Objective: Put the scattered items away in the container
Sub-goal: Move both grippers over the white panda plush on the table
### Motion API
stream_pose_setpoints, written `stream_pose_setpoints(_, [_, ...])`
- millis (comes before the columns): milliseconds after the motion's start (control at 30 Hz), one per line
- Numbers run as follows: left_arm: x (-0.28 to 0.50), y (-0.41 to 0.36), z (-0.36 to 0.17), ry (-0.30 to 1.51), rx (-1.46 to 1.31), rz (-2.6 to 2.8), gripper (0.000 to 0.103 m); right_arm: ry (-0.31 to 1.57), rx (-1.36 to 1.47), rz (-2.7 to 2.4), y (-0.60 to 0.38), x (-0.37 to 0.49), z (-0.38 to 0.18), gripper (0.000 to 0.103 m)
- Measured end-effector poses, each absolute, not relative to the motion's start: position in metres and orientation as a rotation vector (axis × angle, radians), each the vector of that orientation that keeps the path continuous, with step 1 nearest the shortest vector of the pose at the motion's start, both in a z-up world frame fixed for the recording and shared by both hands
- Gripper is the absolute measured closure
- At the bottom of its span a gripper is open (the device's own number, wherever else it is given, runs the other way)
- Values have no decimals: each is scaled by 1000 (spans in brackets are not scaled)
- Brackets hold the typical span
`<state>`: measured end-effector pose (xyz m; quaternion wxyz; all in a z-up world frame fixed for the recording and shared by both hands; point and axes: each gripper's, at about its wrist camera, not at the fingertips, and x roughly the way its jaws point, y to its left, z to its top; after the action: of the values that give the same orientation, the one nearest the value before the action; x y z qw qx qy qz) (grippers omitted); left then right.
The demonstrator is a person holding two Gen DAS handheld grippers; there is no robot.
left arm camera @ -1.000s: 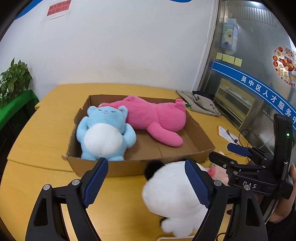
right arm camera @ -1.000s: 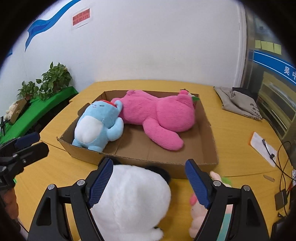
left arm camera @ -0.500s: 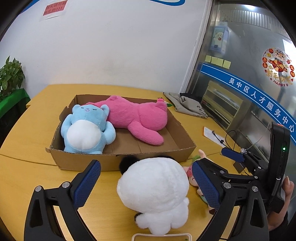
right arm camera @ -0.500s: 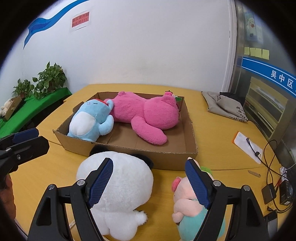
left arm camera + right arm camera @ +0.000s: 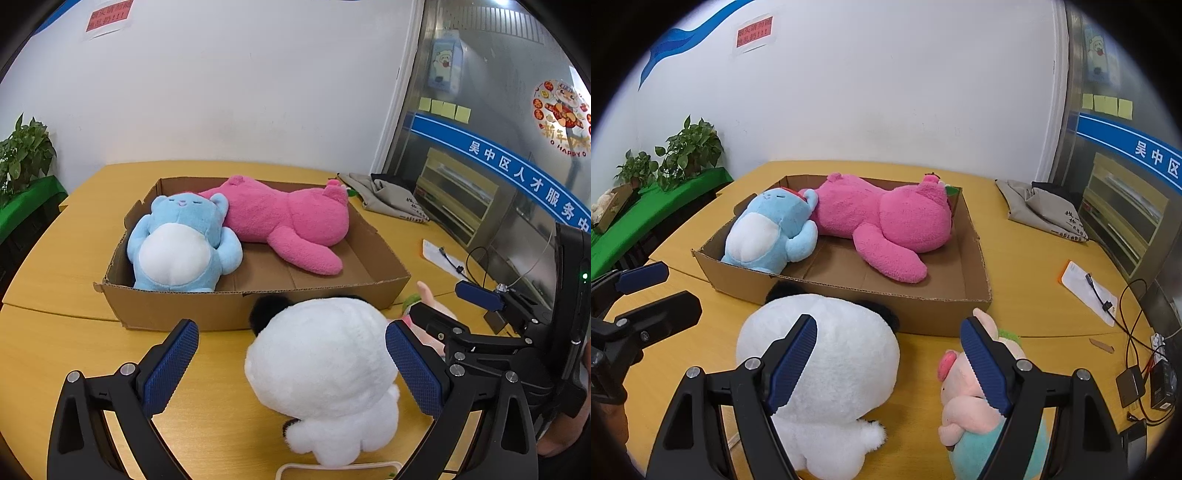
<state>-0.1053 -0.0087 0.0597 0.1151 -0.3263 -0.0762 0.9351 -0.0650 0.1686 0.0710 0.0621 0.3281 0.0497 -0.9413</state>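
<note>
Both tools stand with their blue-padded jaws spread wide and gripping nothing: the left tool (image 5: pixel 291 363) frames the round white plush panda with black ears (image 5: pixel 325 373) on the yellow wooden tabletop (image 5: pixel 55 350), while the right tool (image 5: pixel 888 363) hangs between that panda and the small pink plush pig in a teal outfit (image 5: pixel 975 410) beside it. Just beyond both toys sits the shallow brown cardboard box (image 5: pixel 236 308), holding the light-blue plush bear with a white belly (image 5: pixel 184 245) and the long pink plush bear (image 5: pixel 291 225) lying against each other.

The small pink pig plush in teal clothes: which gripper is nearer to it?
Right. The right gripper hangs over the small pink pig plush, one finger across it; the left gripper straddles the white panda plush.
</note>
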Motion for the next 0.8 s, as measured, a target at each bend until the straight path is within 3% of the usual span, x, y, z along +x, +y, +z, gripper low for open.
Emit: stream_pose_setpoints(800, [-119, -2, 32, -295, -1046, 2666, 0, 125, 1065, -2849, 184, -76, 47, 23])
